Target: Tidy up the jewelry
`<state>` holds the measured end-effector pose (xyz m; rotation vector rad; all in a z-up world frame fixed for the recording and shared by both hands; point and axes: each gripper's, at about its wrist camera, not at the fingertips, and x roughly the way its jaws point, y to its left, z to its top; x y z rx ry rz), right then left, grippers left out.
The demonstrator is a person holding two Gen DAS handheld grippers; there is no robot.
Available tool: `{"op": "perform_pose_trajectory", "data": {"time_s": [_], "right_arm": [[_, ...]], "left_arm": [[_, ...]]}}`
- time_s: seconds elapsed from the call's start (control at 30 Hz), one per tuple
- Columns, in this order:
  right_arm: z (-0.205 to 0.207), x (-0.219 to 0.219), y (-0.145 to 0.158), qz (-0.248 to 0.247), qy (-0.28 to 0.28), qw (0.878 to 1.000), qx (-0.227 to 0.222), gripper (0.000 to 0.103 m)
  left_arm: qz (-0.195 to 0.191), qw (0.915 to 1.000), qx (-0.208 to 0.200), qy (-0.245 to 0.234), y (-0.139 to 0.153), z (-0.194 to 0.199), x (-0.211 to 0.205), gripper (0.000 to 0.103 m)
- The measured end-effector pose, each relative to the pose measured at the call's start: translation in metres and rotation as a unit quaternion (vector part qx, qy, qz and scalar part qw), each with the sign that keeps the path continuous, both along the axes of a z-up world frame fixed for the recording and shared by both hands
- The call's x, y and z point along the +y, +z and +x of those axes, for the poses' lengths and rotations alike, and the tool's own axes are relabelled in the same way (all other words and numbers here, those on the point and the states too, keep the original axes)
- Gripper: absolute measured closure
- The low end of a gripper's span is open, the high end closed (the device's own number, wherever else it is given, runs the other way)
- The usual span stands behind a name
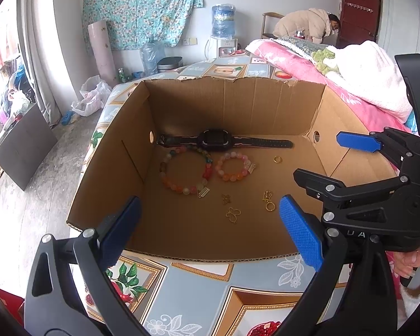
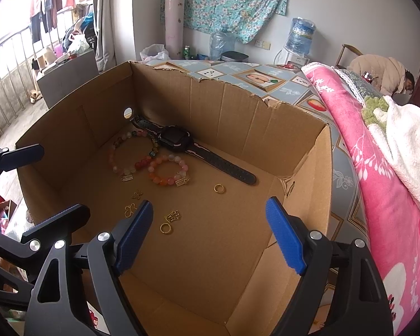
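left gripper (image 1: 210,225) jaws released | right gripper (image 2: 210,235) jaws released, empty | butterfly charm (image 2: 130,210) part-hidden behind finger | cardboard box (image 1: 238,106)

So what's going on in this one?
A person holds two grippers over an open cardboard box on a patterned table. The left gripper and right gripper are both open and empty. In the box lie a black watch, two bead bracelets, two gold rings and small gold charms. Nothing is gripped at this moment.
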<state>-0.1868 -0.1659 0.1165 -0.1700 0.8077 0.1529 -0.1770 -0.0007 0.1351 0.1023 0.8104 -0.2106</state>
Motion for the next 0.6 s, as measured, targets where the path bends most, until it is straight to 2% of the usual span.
{"op": "perform_pose_trajectory", "data": {"time_s": [0.37, 0.6], "right_arm": [[-0.0006, 0.0001, 0.0007, 0.001, 0.004, 1.000, -0.001, 0.022], [-0.0006, 0.0002, 0.0010, 0.002, 0.005, 1.000, 0.000, 0.021]], "left_arm": [[-0.002, 1.0000, -0.008, -0.004, -0.0035, -0.0025, 0.0001, 0.008], [0.001, 0.9999, 0.009, -0.006, -0.0008, 0.0011, -0.0008, 0.008]]}}
